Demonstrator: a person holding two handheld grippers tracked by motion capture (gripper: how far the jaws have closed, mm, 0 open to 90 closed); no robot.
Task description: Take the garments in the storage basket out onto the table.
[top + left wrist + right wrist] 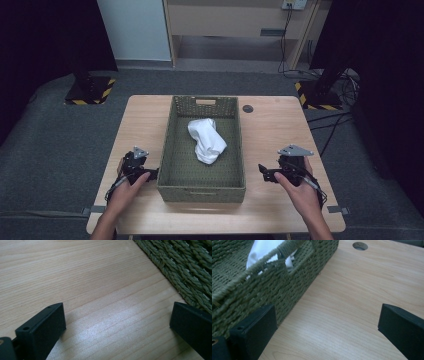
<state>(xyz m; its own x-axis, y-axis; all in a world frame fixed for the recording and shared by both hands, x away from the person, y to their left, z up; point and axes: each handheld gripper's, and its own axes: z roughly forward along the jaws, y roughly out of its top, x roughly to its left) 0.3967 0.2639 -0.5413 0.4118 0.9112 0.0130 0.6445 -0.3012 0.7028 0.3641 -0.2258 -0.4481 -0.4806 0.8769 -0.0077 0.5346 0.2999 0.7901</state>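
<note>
**Two open grippers flank the basket, cloth between them**

Two grippers, one in each of my hands, rest low over the wooden table [280, 135] on either side of the green woven basket [170, 150]. My left gripper [152, 174] sits just beside the basket's left wall near its front corner; my right gripper [264, 172] sits on the other side, a little further off from the right wall. Both point inward, toward the basket.

In the left gripper view the jaws stand wide apart with bare tabletop [100, 290] between them and the basket's weave [185, 267] at the upper right, close to one jaw. In the right gripper view the jaws are likewise spread and hold nothing; the basket wall [262, 290] runs past the left jaw, and the white cloth [264, 250] peeks over the rim and through the handle cut-out.

The white cloth [206, 140] lies crumpled inside the basket, on its floor, somewhat toward the far half and slightly right of centre. Its long axis runs roughly from far-left to near-right, diagonal to the basket's sides. From either gripper it lies forward and inward, over the wall.

I judge my right gripper to be marginally nearer the cloth's near end, which leans toward the right wall; the left has a longer reach across the basket's floor. Whichever hand goes, it must rise over the rim first, then come down with the jaws set across the cloth's diagonal rather than along it. A small dark round hole [248, 108] in the table sits beyond the basket's far right corner, clear of any path.
</note>
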